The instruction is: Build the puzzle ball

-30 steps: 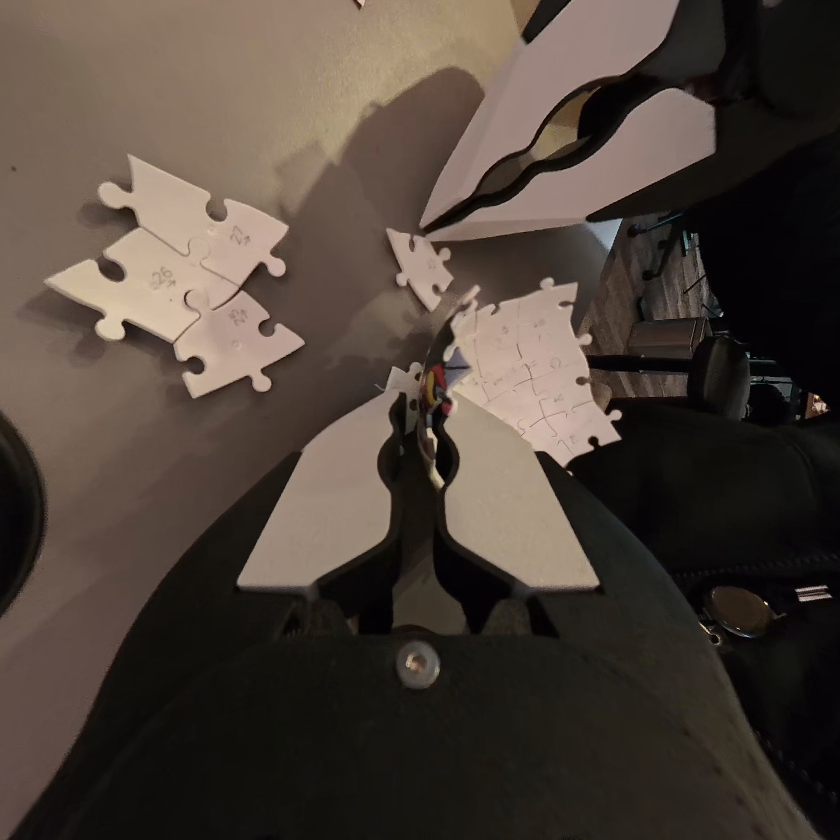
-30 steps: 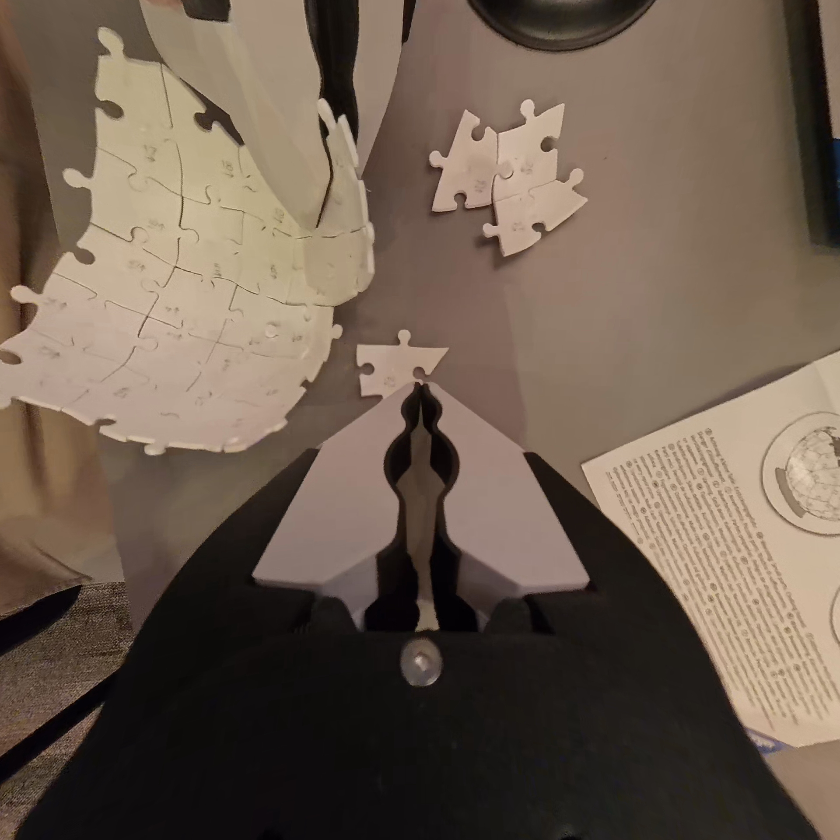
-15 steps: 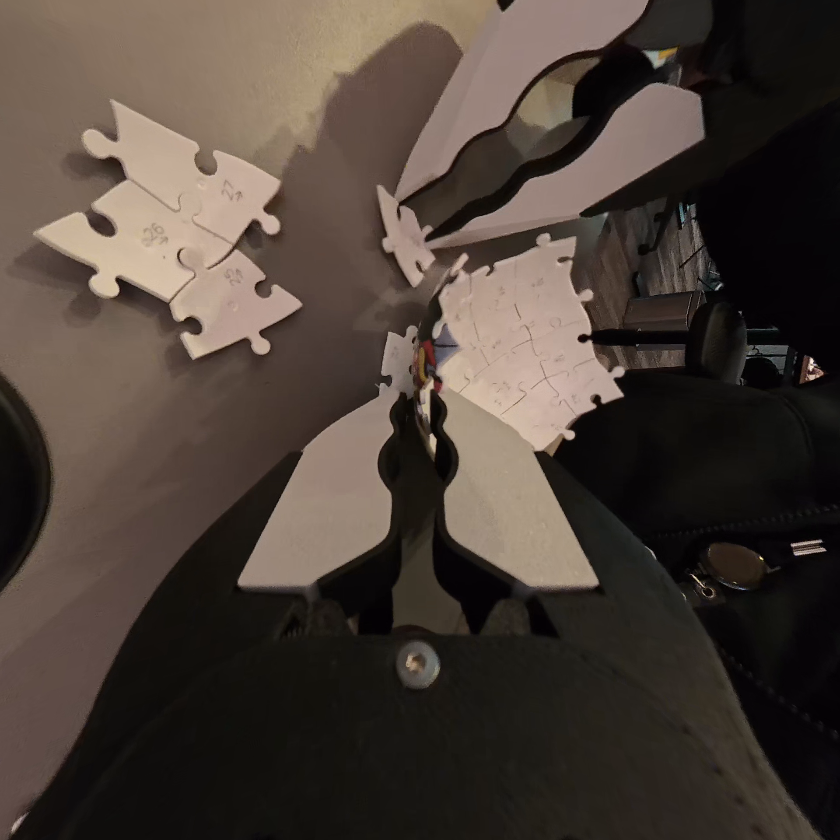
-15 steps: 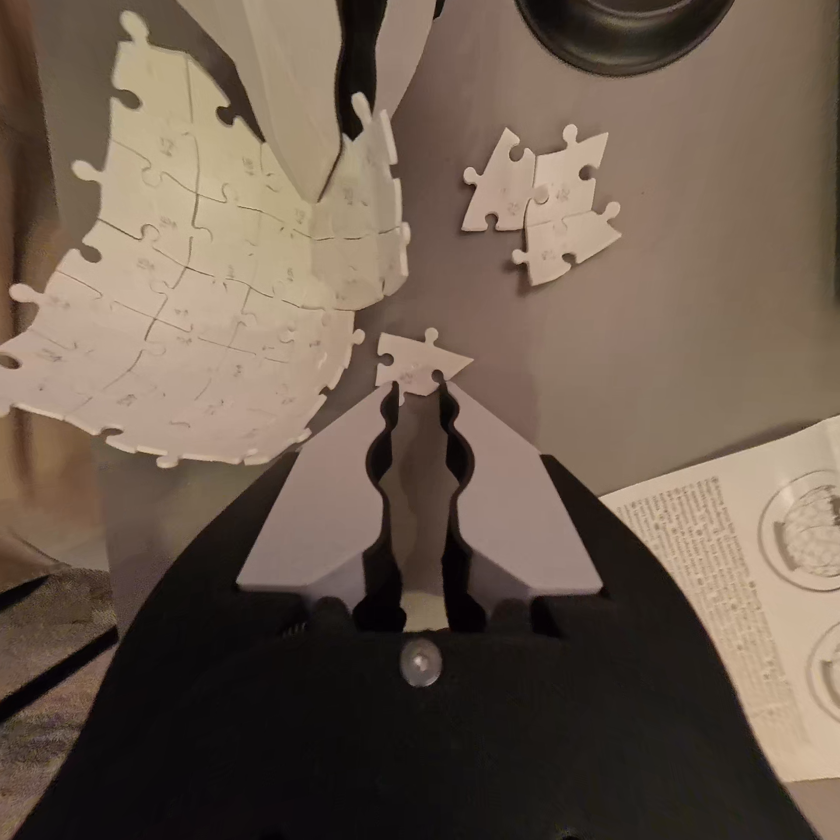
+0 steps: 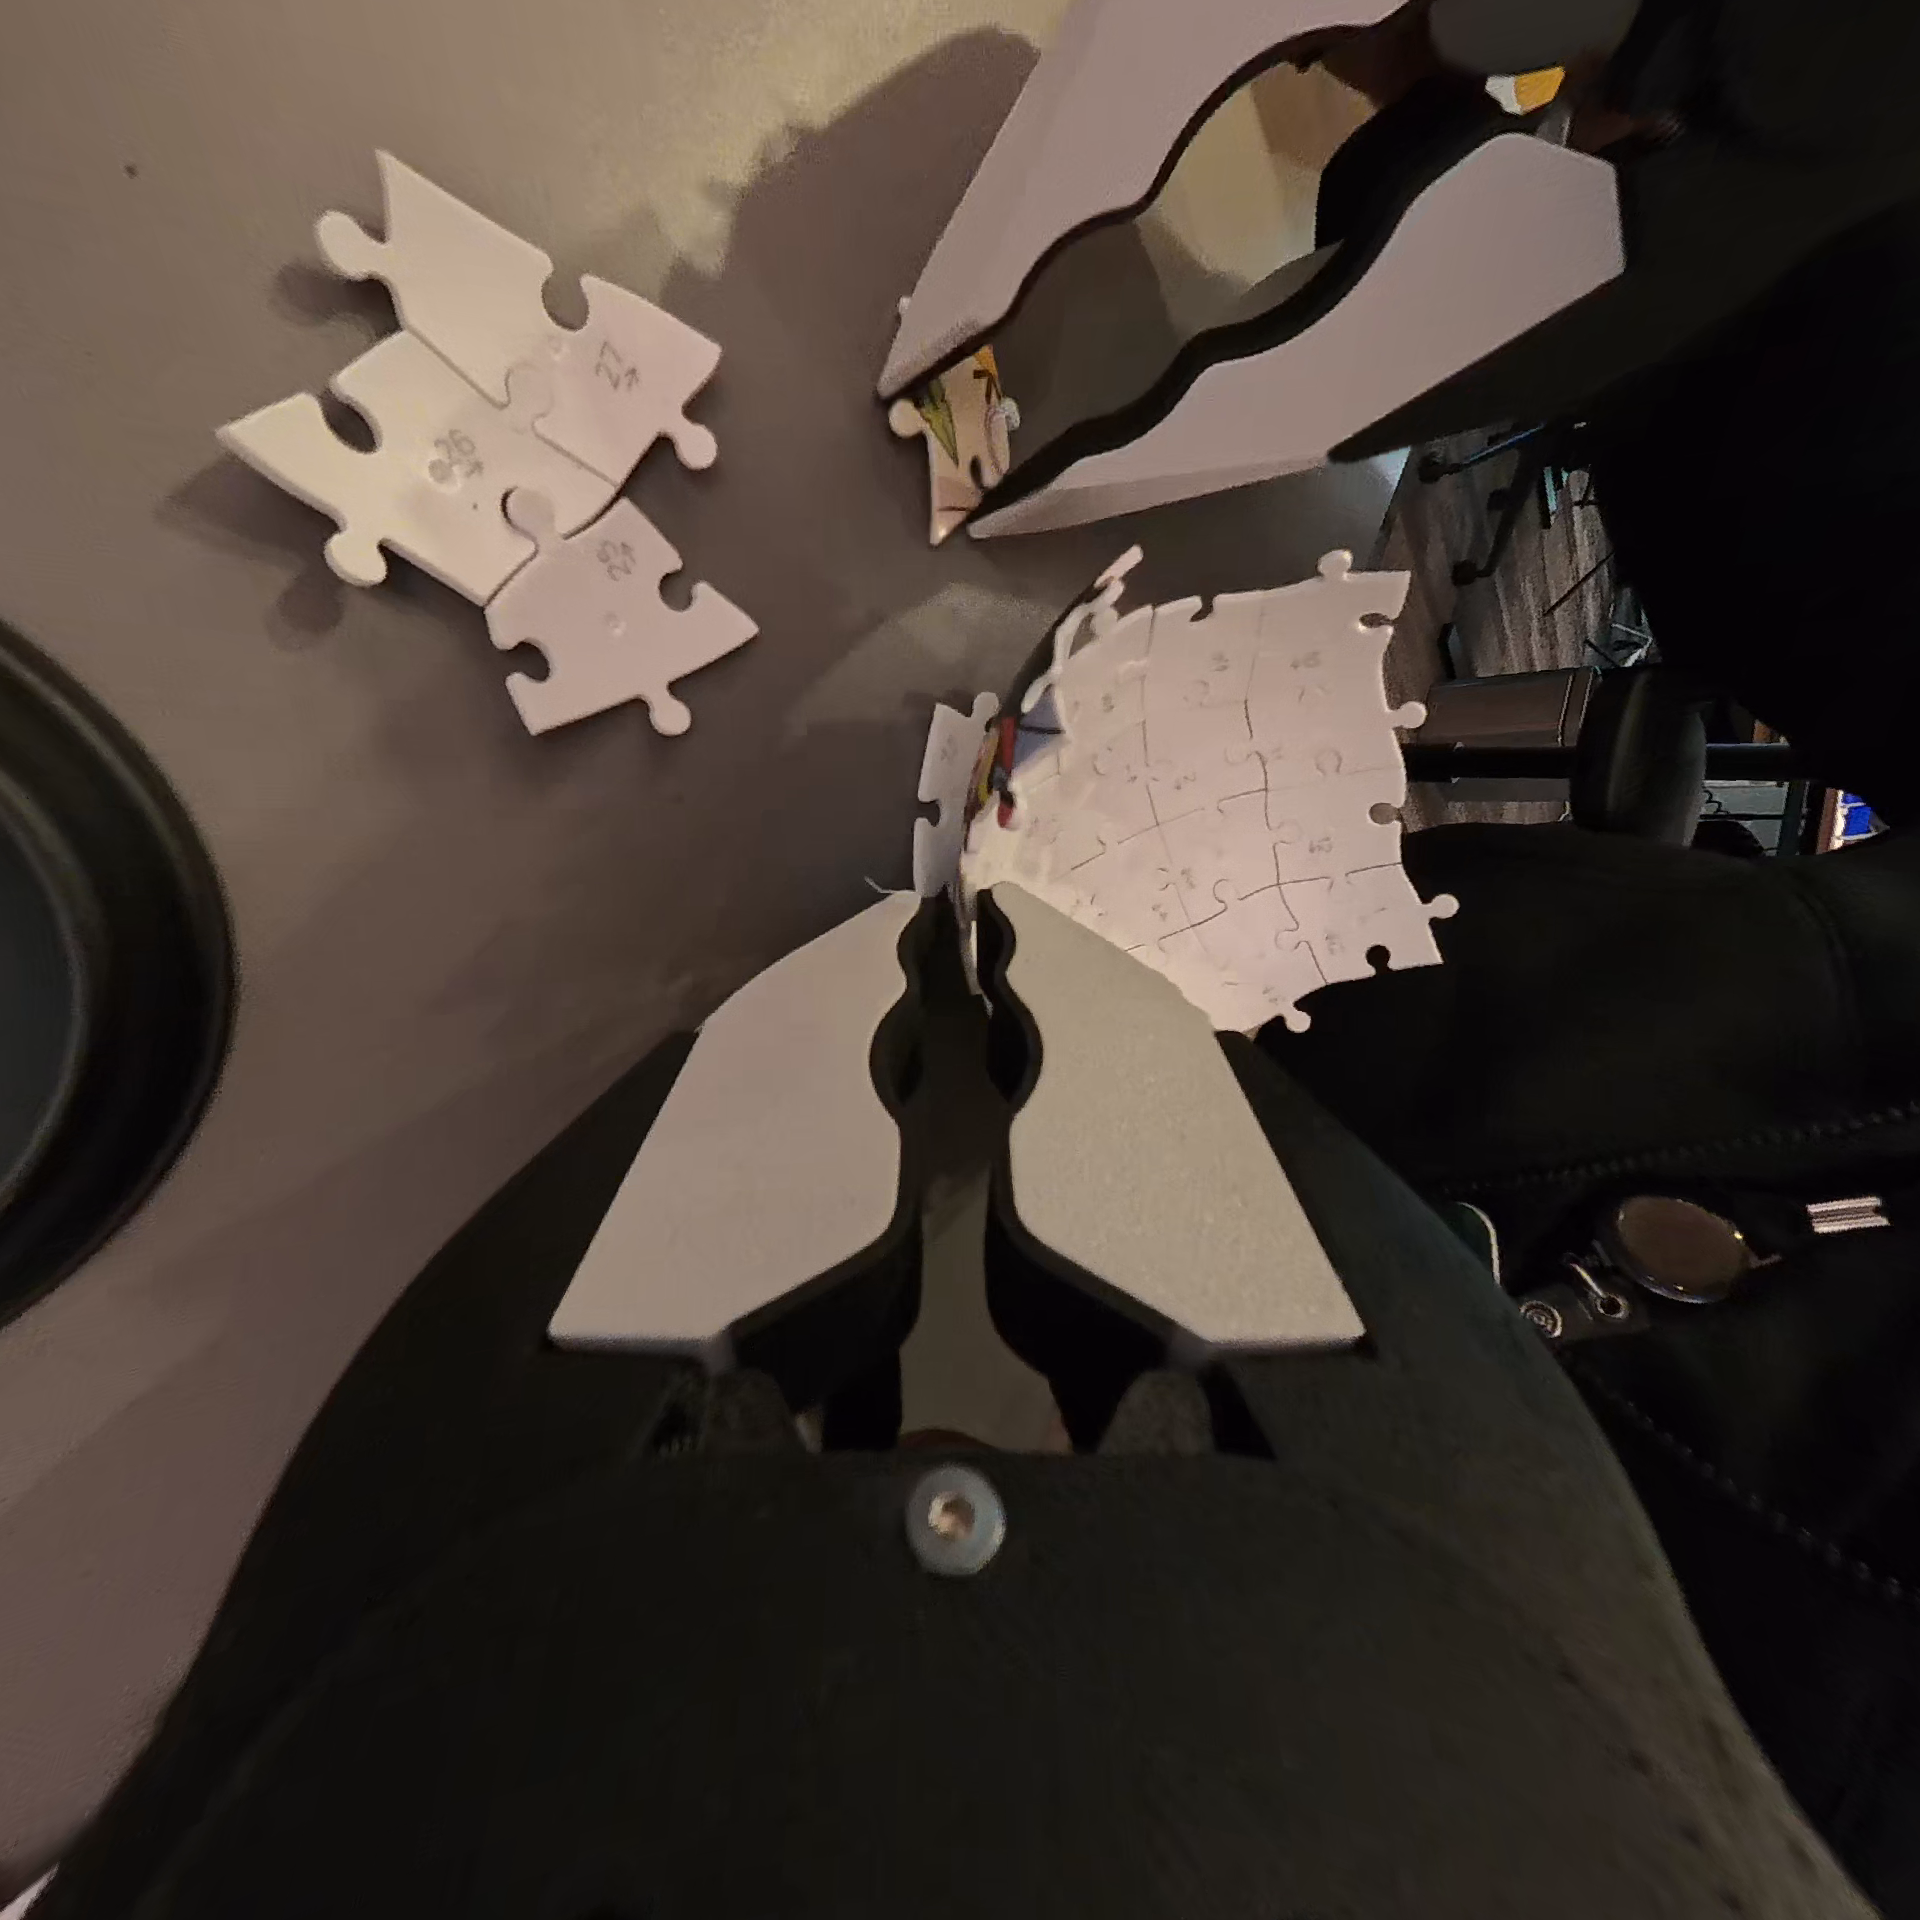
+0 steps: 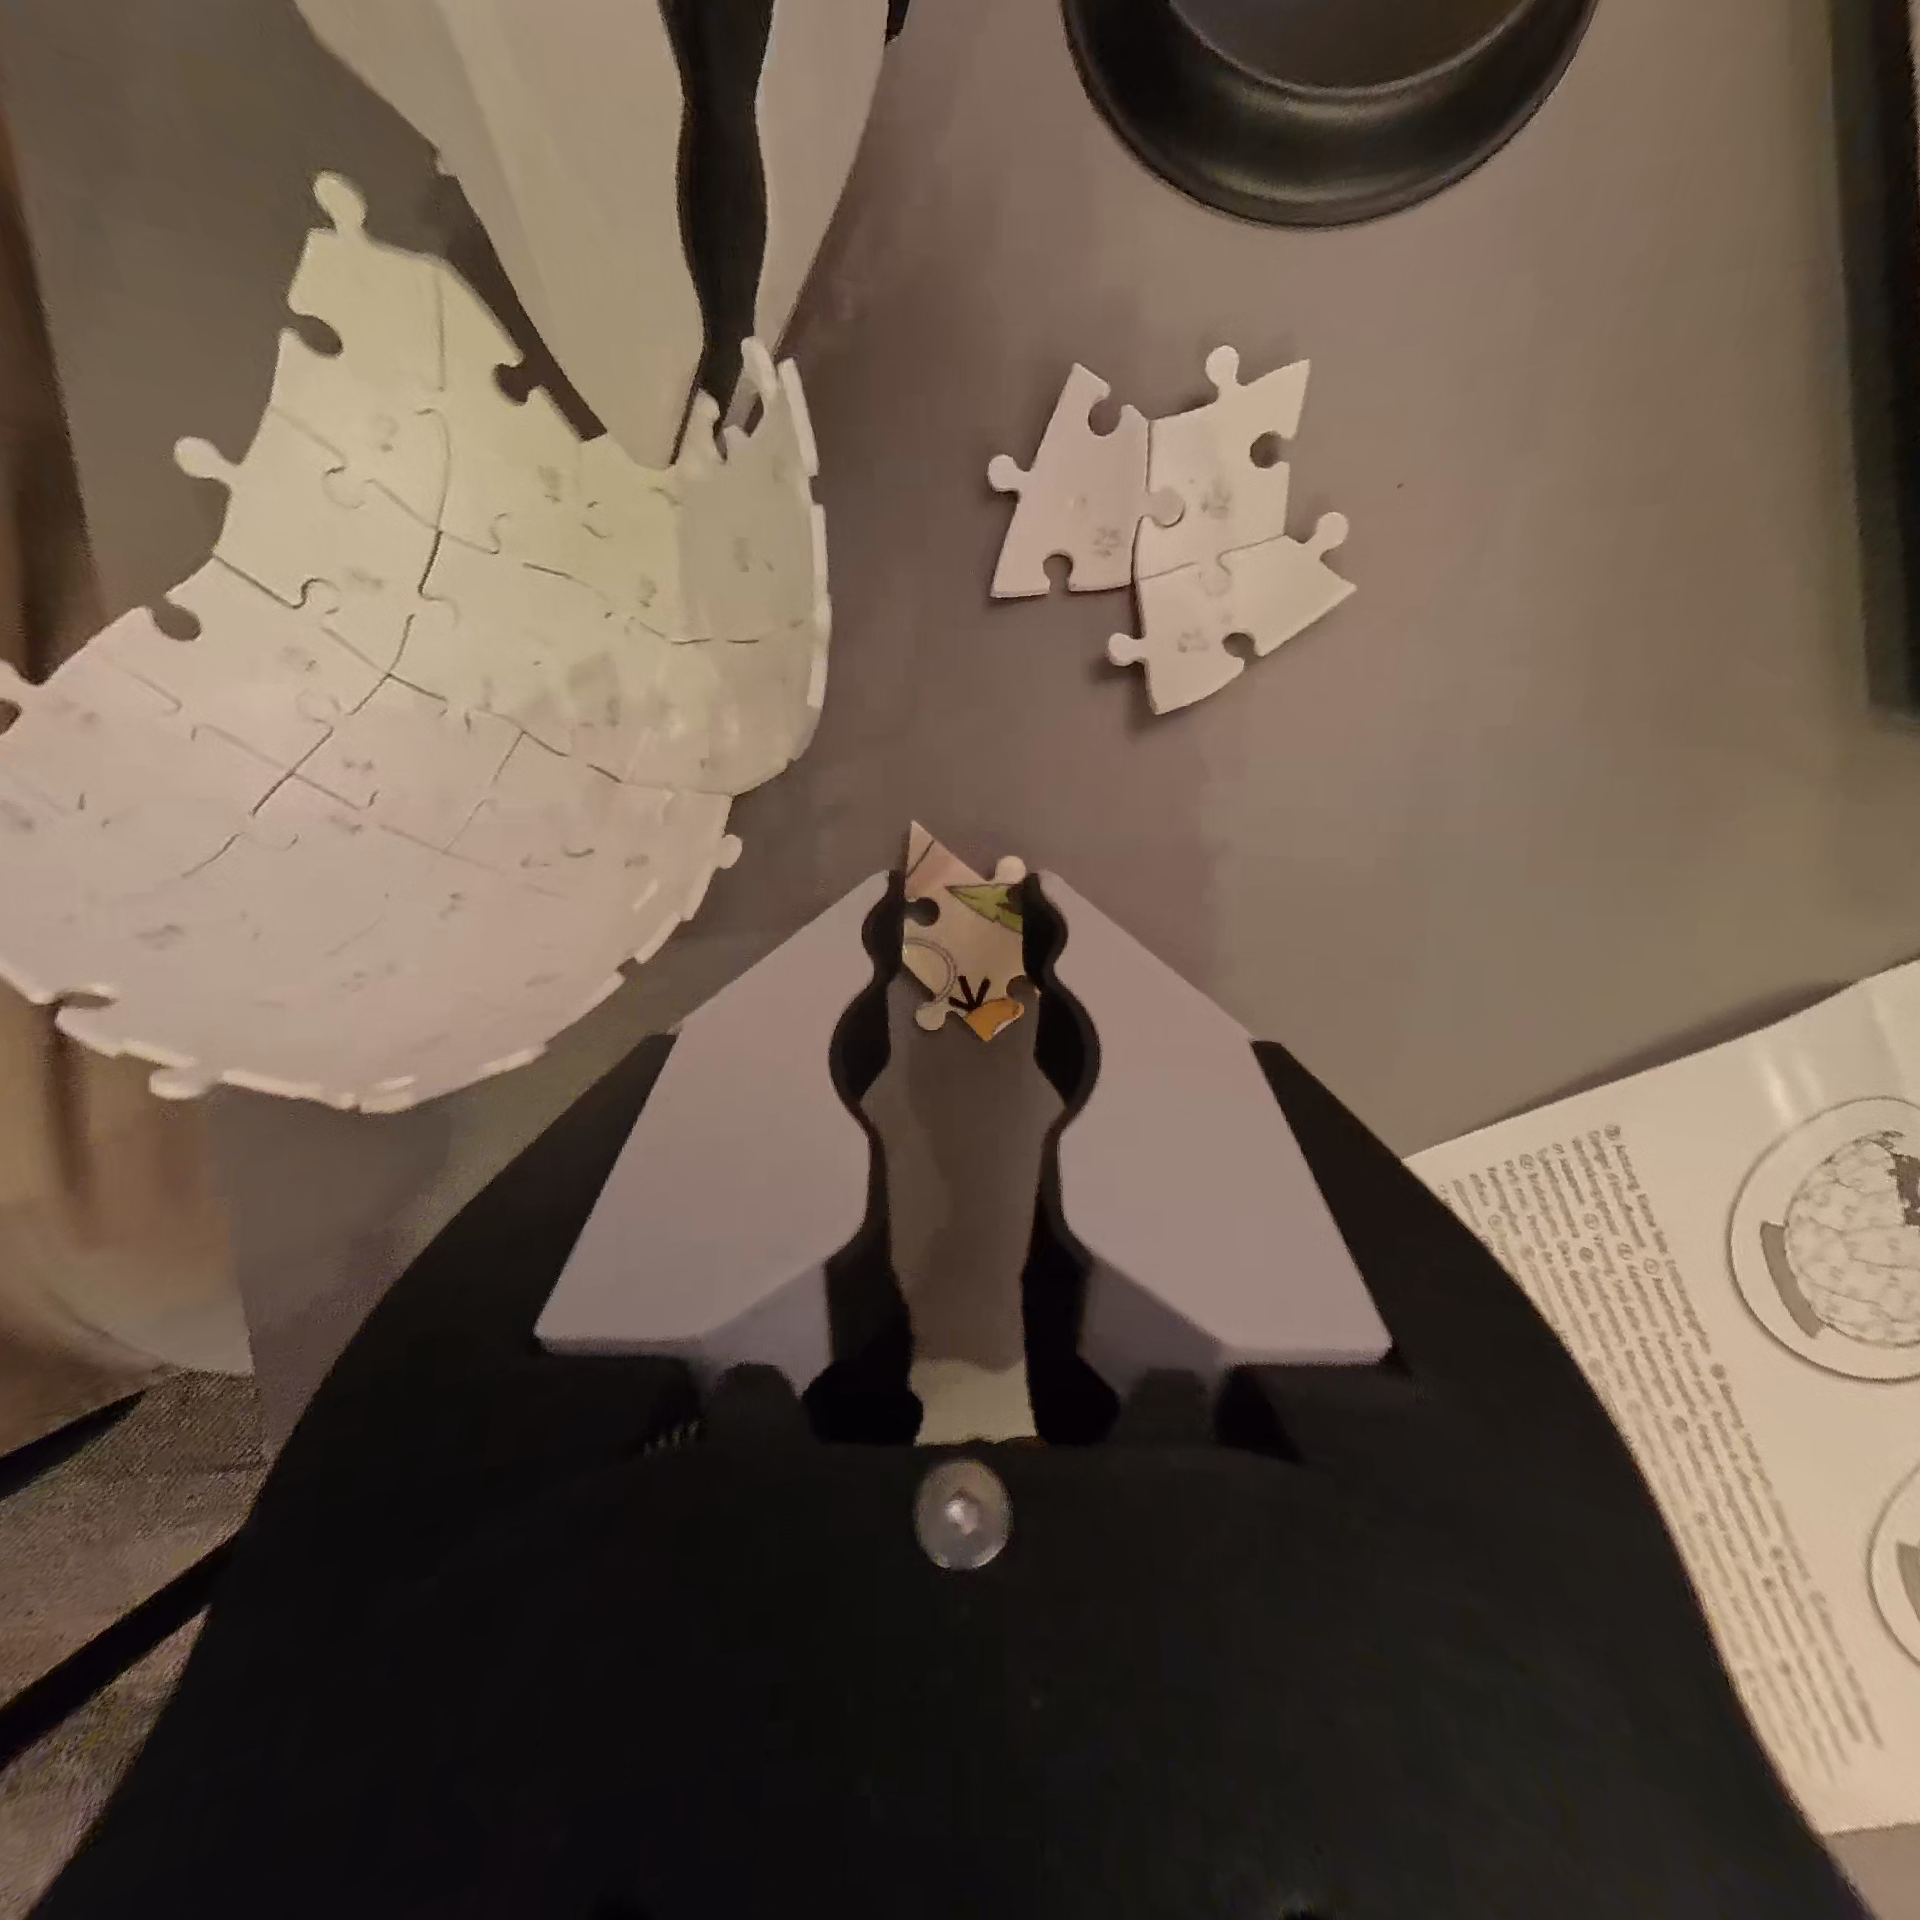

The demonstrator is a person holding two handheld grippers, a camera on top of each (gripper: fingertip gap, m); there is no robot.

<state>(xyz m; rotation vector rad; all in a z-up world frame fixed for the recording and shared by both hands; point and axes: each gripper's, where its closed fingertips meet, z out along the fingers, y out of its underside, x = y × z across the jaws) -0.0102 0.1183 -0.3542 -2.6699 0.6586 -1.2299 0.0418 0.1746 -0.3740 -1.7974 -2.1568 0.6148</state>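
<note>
My left gripper (image 5: 961, 902) is shut on the rim of the curved, partly built puzzle shell (image 5: 1226, 810), held above the grey table; the shell shows white-side up in the right wrist view (image 6: 416, 707). My right gripper (image 6: 961, 894) is shut on a single puzzle piece (image 6: 961, 935), its printed side facing the camera, lifted just off the table. That piece also shows in the left wrist view (image 5: 961, 447) between the right gripper's fingertips (image 5: 935, 364). A cluster of three joined white pieces (image 5: 499, 468) lies on the table, also in the right wrist view (image 6: 1174, 530).
A black round stand (image 6: 1320, 114) sits at the far side of the grey table (image 6: 1455, 831); it also shows at the left edge of the left wrist view (image 5: 94, 987). A printed instruction sheet (image 6: 1714, 1403) lies at the right. A person's dark clothing (image 5: 1662, 1039) is beside the table. The gap from one gripper's tips to the other's is roughly 8 cm.
My right gripper opened, closed around the single piece and lifted it, turning its printed side up. My left gripper kept hold of the shell, which shifted slightly.
</note>
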